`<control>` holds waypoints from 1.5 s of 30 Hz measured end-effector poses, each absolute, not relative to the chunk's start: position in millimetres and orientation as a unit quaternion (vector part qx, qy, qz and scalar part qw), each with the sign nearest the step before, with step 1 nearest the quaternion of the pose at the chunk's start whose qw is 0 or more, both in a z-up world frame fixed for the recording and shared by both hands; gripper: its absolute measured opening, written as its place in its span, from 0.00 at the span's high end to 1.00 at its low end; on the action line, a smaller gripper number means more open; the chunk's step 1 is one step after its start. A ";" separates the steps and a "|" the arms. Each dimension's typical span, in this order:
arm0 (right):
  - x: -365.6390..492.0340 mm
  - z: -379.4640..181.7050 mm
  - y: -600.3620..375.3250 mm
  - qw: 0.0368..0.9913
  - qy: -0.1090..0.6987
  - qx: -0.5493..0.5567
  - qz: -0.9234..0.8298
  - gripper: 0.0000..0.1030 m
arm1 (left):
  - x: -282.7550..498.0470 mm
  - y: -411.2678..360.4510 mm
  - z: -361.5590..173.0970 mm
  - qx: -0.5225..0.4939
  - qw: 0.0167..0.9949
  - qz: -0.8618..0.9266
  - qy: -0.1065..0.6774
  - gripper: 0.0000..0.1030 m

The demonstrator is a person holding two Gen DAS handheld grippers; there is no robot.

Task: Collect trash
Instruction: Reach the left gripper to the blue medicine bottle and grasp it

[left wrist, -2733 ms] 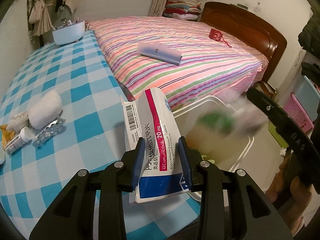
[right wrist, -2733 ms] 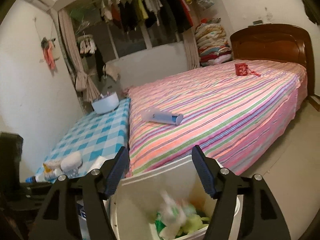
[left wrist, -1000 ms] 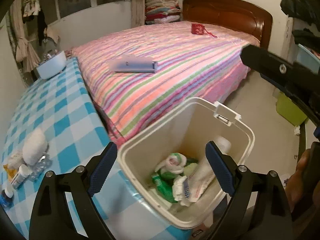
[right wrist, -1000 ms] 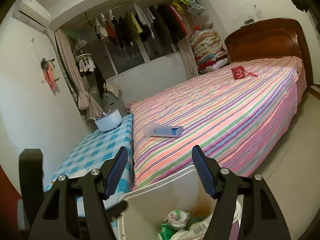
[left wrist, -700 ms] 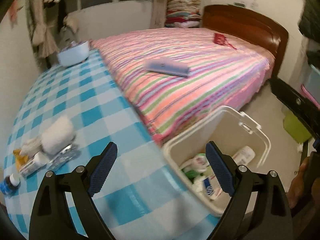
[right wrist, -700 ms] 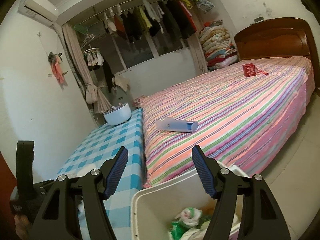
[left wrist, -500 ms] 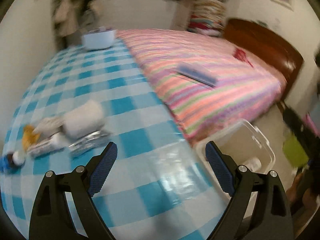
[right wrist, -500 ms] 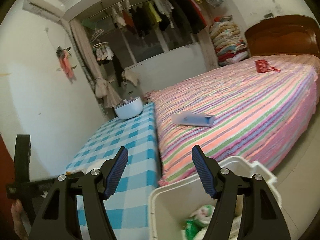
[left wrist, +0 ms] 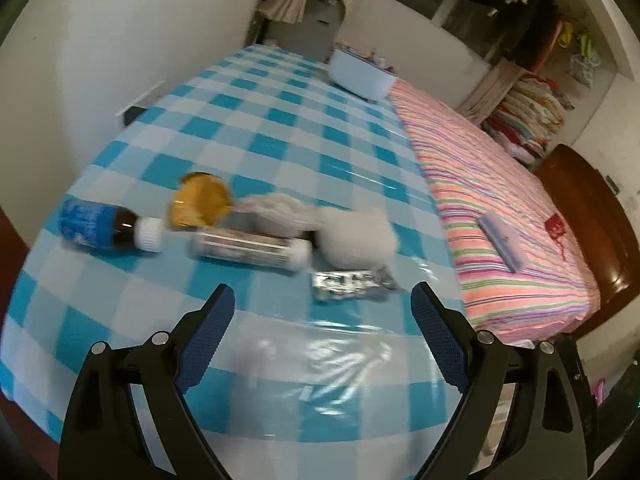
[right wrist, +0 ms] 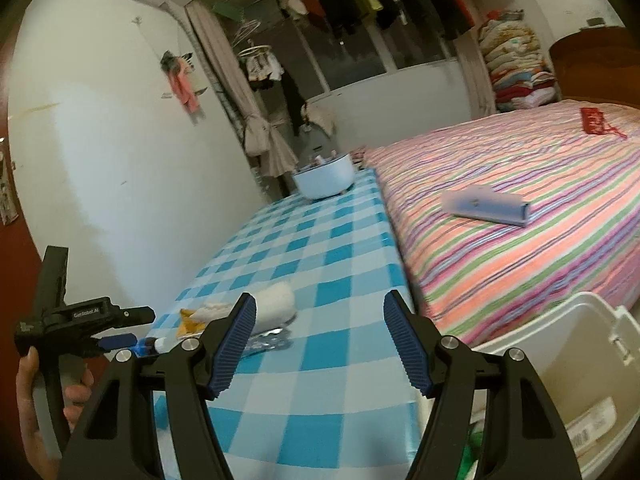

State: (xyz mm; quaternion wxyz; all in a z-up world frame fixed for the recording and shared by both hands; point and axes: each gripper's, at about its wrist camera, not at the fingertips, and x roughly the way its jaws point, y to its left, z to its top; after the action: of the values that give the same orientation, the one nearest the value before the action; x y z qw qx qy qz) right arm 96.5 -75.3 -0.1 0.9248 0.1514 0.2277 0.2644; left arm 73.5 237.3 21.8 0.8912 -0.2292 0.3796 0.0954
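Observation:
My left gripper (left wrist: 322, 312) is open and holds nothing, hovering over the blue checked table (left wrist: 280, 128). Just beyond its fingertips lie a silver blister pack (left wrist: 350, 291), a clear tube with a white cap (left wrist: 248, 247), a white wad (left wrist: 358, 236), a crumpled tissue (left wrist: 276, 208), a yellow wrapper (left wrist: 200, 199) and a brown bottle with a blue label (left wrist: 104, 227). My right gripper (right wrist: 318, 332) is open and empty above the table's near right corner. The white trash bin (right wrist: 560, 356) stands beside the table at the right, with rubbish inside.
A pale blue bowl (left wrist: 360, 74) sits at the table's far end. The striped bed (right wrist: 520, 208) adjoins the table and carries a blue-grey case (right wrist: 486, 205) and a red pouch (right wrist: 596, 121). In the right wrist view a hand (right wrist: 28, 420) holds the left gripper's handle.
The left gripper let the medicine box fall into the bin, then swung left from the bin to the trash pile on the table. The right gripper turned left, so the bin slid right.

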 end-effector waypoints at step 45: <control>114.4 -16.1 -22.1 0.897 0.284 0.135 0.311 0.37 | 134.4 354.6 -46.9 0.185 0.757 -0.106 0.618 0.27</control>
State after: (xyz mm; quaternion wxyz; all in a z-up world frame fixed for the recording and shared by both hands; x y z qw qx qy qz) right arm 114.4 -22.1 -16.1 0.8967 0.1350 0.2845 0.3110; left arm 134.4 354.6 -46.9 0.7567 0.1855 0.6178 -0.1064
